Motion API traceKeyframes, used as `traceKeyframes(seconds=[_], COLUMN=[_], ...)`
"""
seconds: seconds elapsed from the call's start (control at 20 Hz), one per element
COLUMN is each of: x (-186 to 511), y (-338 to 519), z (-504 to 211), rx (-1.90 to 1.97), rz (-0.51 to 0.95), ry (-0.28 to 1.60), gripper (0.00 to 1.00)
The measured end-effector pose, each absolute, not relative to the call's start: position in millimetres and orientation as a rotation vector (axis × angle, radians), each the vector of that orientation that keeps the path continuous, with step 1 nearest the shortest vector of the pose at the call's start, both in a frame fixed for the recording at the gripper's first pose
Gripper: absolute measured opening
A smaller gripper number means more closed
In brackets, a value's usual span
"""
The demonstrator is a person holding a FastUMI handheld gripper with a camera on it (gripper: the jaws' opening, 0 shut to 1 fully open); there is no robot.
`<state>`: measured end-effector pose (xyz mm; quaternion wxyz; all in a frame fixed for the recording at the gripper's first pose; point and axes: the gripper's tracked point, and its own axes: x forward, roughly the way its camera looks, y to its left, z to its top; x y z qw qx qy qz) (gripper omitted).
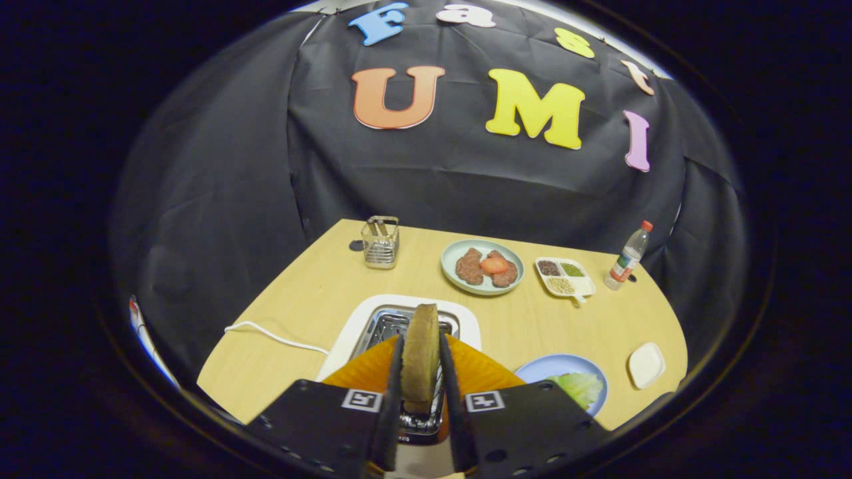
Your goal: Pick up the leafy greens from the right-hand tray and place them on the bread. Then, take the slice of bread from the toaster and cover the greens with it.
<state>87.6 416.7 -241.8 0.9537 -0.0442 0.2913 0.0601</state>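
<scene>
While a plate (450, 267) with meat (486, 267), a divided tray (589, 286), a bottle (628, 257) and a wire rack (381, 242) stand far beyond, the gripper (420, 356) clamps the bread (421, 356) on edge above the toaster (406, 319), its long axis upright, greens (578, 386) on a blue plate (552, 366) just right.

Matt, pale wood-look table (319, 293); shiny metal wire rack (381, 243) and toaster (406, 319) slots — white smooth casing; rough, porous bread slice (421, 356); clear plastic bottle (628, 258) — glossy.
</scene>
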Motion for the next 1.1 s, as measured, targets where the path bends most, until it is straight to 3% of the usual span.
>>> traceKeyframes(seconds=[0.1,0.3,0.85,1.1], x=[87.6,84.3,74.8,73.1], y=[418.2,413.4,354.7,302.5], z=[-240.9,-228.5,-120.3,-134.6], rx=[-0.075,-0.017,0.134,0.104], rz=[0.135,0.174,0.271,0.305], ry=[0.602,0.619,0.456,0.441], gripper=[0.17,0.02,0.02,0.02])
